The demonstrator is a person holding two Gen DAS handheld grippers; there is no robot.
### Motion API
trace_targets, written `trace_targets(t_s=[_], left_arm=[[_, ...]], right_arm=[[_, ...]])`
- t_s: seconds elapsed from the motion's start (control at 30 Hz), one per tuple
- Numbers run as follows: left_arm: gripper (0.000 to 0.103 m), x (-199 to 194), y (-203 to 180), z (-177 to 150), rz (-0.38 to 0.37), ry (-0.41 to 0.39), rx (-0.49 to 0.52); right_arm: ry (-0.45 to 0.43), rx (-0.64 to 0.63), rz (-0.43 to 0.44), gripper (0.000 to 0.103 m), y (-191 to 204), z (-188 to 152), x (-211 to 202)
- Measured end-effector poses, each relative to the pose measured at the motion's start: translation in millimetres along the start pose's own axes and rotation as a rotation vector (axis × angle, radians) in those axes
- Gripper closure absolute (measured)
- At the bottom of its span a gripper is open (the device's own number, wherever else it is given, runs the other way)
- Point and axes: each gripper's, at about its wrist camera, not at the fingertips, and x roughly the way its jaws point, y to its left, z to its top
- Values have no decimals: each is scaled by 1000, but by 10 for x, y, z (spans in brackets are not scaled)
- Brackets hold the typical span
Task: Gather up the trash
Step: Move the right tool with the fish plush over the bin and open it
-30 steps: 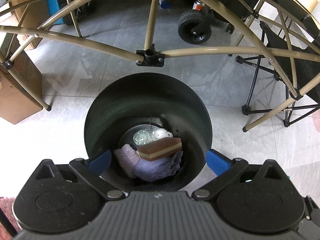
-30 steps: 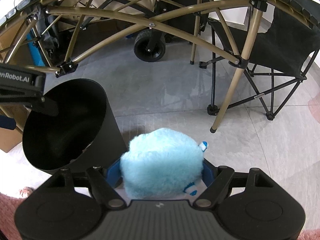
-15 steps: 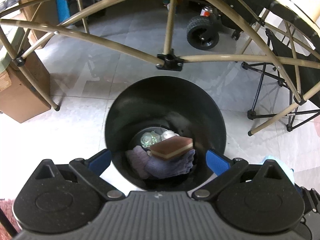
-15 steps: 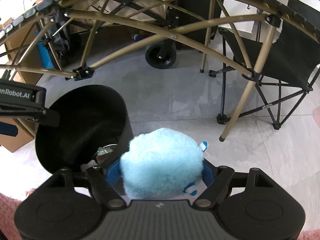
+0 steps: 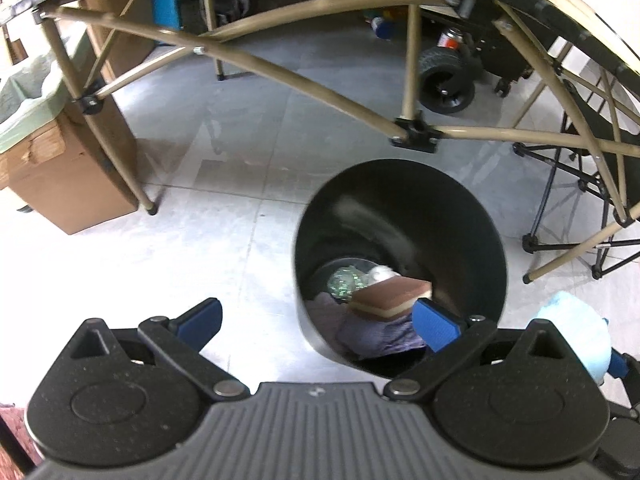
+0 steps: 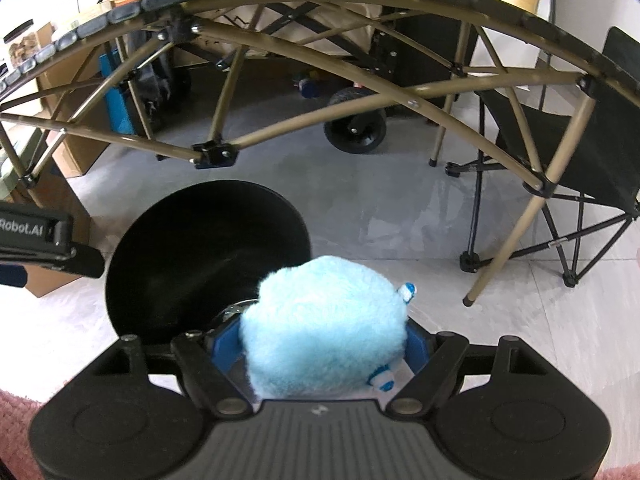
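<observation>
The right gripper has its blue pads clamped on either side of a fluffy light-blue plush toy, holding it just at the near rim of the black bin, which stands on the grey tiled floor. The left gripper is spread wide with nothing between its fingers; its right-hand pad sits over the bin's near edge and its left-hand pad over bare floor. Down in the bin lie a brown-and-cream sponge, a purple cloth under it, and a crumpled bit of shiny foil. Behind the bin runs the tan folding-table frame, with a cardboard box at the floor's left side and a black folding chair to the right
</observation>
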Motion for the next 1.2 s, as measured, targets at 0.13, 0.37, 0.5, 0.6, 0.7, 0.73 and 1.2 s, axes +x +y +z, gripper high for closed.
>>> trace_targets(t_s=[0.13, 0.37, 0.5, 0.6, 0.7, 0.73, 1.2], left_arm=[[0, -6, 183, -33, 19, -1, -18], [0, 3, 517, -78, 42, 8, -58], [0, 11, 660, -106, 52, 24, -72], [0, 28, 733, -116, 57, 33, -79], [0, 52, 808, -127, 62, 39, -90], [0, 67, 829, -131, 63, 41, -94], [0, 180, 1093, -177, 84, 80, -126]], right_arm=[[0, -18, 13, 25, 121, 41, 27], [-4, -49, 32, 25, 370, 129, 76], [2, -49, 36, 25, 492, 175, 123], [3, -54, 44, 25, 587, 213, 154], [5, -54, 53, 25, 670, 248, 192], [5, -54, 56, 25, 695, 262, 200], [31, -48, 83, 25, 931, 373, 352]])
